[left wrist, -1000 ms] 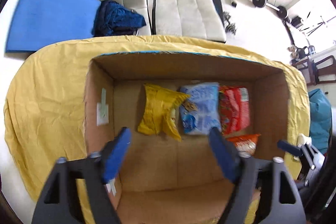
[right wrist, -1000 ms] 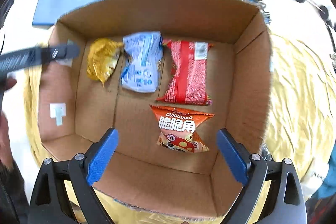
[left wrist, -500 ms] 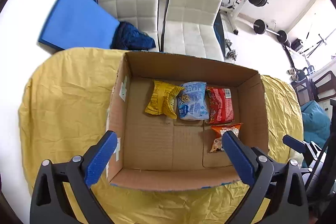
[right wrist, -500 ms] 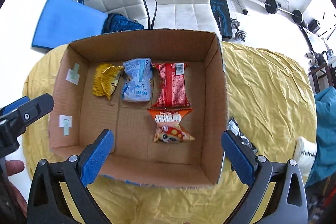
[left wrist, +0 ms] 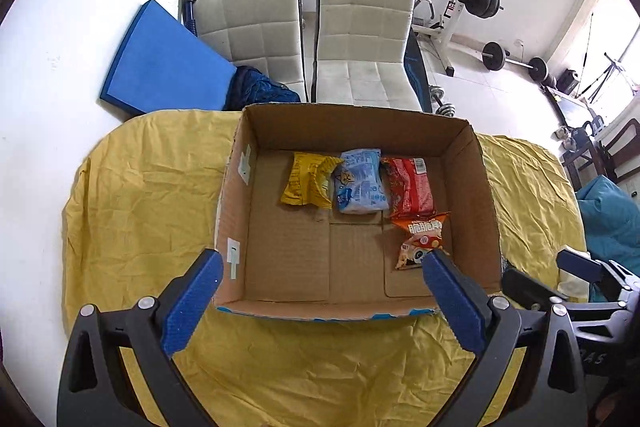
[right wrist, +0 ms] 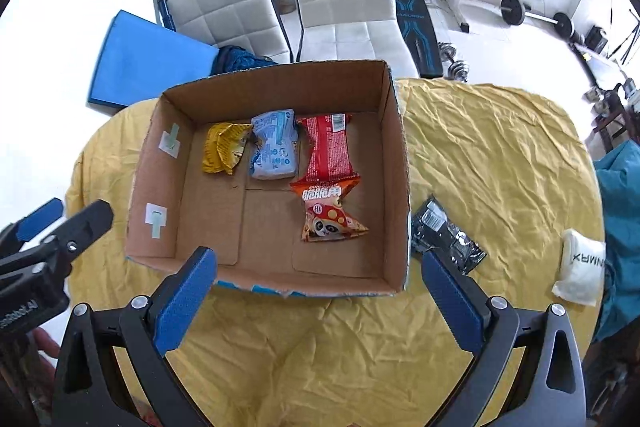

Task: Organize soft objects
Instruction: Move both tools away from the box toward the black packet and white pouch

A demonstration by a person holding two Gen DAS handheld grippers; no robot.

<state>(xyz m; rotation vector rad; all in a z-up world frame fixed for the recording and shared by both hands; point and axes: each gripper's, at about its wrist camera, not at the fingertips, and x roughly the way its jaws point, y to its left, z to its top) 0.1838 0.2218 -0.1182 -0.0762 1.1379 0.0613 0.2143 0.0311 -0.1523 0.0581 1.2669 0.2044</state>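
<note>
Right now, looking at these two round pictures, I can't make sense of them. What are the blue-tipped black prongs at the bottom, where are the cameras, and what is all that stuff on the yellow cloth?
The prongs are hand-held grippers; a person carries one in each hand, no robot arm. Each carries a fisheye camera looking along its fingers, hence the round, bent pictures. One picture comes from the left gripper, the other from the right gripper. Both are open and hold nothing.

On the yellow cloth stands an open cardboard box. Inside lie four snack bags: a yellow bag, a pale blue bag, a red bag and an orange bag. Outside, on the cloth, lie a black packet and a white pouch.
</note>
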